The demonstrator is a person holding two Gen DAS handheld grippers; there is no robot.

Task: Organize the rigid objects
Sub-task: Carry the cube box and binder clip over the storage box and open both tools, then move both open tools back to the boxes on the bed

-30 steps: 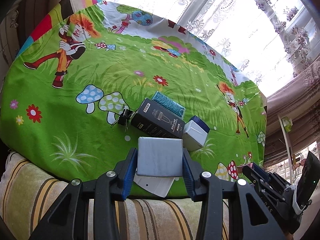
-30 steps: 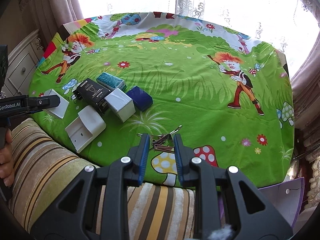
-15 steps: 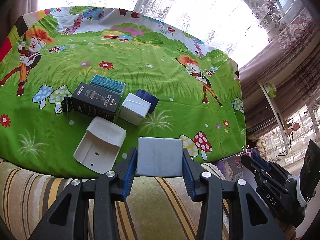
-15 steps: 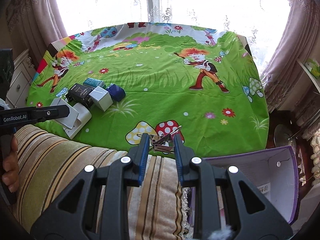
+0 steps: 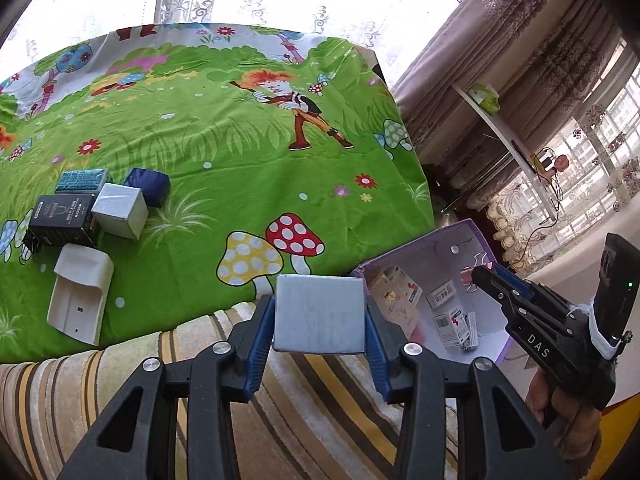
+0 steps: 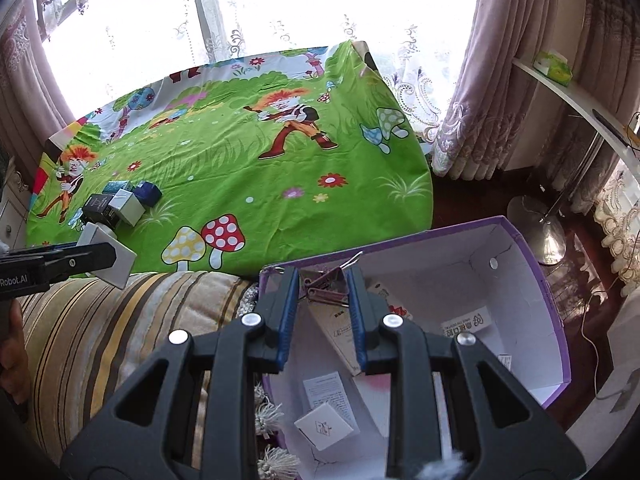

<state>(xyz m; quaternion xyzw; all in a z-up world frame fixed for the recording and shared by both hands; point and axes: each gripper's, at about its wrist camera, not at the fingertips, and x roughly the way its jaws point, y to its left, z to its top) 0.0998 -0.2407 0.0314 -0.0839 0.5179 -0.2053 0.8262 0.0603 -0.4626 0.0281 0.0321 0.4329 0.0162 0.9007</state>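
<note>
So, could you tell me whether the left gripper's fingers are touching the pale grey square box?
Touching. The left wrist view shows both blue fingers pressed flat against opposite sides of the pale grey square box, with no gap on either side.

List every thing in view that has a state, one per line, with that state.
left gripper: jaws shut on the white box, held off the bed.
right gripper: jaws shut on the binder clip, held above the purple box.
purple box: open, small packages lying inside.
black box: lying flat on the green sheet.
white cube box: closed, resting beside the black box.
white open-ended case: lying flat near the sheet's edge.
</note>
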